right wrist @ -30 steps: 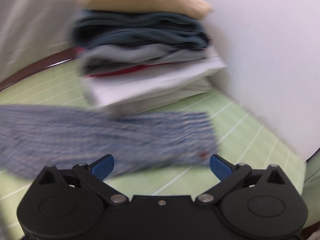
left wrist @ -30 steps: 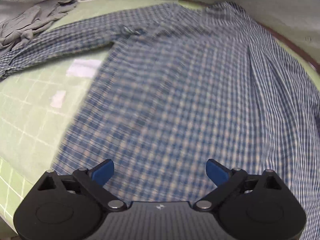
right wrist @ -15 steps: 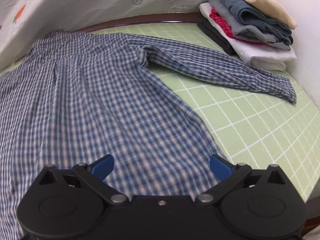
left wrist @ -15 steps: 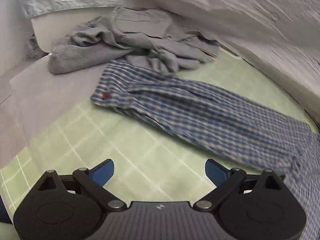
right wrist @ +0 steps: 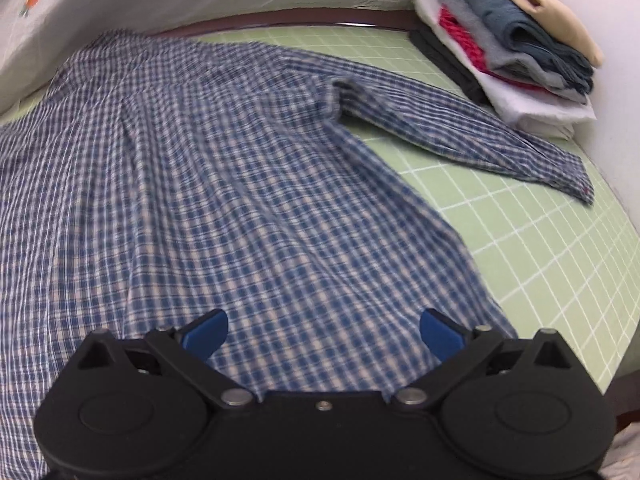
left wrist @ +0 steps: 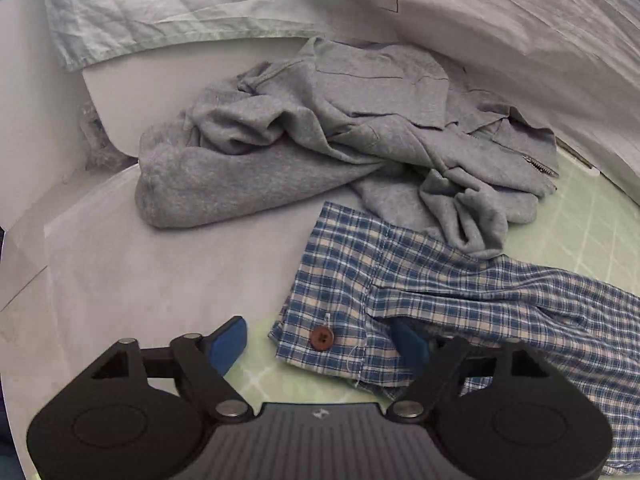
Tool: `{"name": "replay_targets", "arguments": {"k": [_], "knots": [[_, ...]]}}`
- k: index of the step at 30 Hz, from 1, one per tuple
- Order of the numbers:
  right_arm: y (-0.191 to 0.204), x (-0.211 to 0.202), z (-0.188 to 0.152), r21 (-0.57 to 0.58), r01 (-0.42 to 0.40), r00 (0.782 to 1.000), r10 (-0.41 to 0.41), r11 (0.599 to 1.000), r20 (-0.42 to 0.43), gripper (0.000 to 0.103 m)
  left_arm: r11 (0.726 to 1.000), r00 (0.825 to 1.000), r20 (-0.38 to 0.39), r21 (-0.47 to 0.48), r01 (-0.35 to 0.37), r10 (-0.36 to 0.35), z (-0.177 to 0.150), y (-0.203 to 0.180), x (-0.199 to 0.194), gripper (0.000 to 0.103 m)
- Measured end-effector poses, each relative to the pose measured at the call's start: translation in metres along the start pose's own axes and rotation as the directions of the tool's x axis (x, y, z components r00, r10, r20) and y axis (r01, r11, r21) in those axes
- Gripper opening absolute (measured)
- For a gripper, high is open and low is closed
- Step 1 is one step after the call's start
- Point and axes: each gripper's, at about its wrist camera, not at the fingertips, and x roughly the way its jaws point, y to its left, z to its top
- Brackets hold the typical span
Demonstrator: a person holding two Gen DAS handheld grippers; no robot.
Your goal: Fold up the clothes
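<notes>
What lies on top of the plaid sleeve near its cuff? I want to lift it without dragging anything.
A fold of the grey hoodie drapes over the plaid sleeve beyond the cuff. What lies beneath that overlap is covered.

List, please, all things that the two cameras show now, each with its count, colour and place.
plaid shirt: one, blue and white check, spread flat on the mat; its cuff with a brown button lies between the left gripper's fingers.
grey sweatshirt: one, grey, crumpled, beyond the cuff, overlapping the sleeve.
stack of folded clothes: one pile, tan, blue, grey, red, white and black, at the mat's far right corner.
cutting mat: one, green with white grid, under the shirt.
white sheet: pale, creased, with some print, behind the mat.
left gripper: black with blue pads, jaws closing around the cuff, pads not yet pressing.
right gripper: black with blue pads, open, above the shirt's lower part.
</notes>
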Motion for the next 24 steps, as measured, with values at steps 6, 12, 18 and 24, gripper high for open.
{"name": "replay_targets", "arguments": {"k": [6, 12, 18, 24], "knots": [[0.004, 0.016, 0.001, 0.027, -0.051, 0.997, 0.052, 0.998, -0.051, 0.103, 0.999, 1.0, -0.006, -0.04, -0.015, 0.015, -0.009, 0.014, -0.006, 0.048], [-0.012, 0.021, -0.001, 0.087, -0.11, 0.992, 0.116, 0.99, -0.058, 0.103, 0.996, 0.999, 0.024, -0.08, 0.036, -0.034, -0.012, 0.012, -0.018, 0.017], [-0.023, 0.026, 0.005, 0.08, -0.12, 0.991, 0.124, 0.99, -0.055, 0.103, 0.989, 0.991, 0.101, -0.113, 0.096, -0.085, -0.013, 0.003, -0.058, 0.008], [-0.044, 0.029, 0.024, 0.061, -0.087, 0.996, 0.086, 0.994, 0.025, 0.103, 0.969, 0.961, 0.166, -0.073, 0.235, -0.221, -0.027, -0.043, -0.129, 0.007]]}}
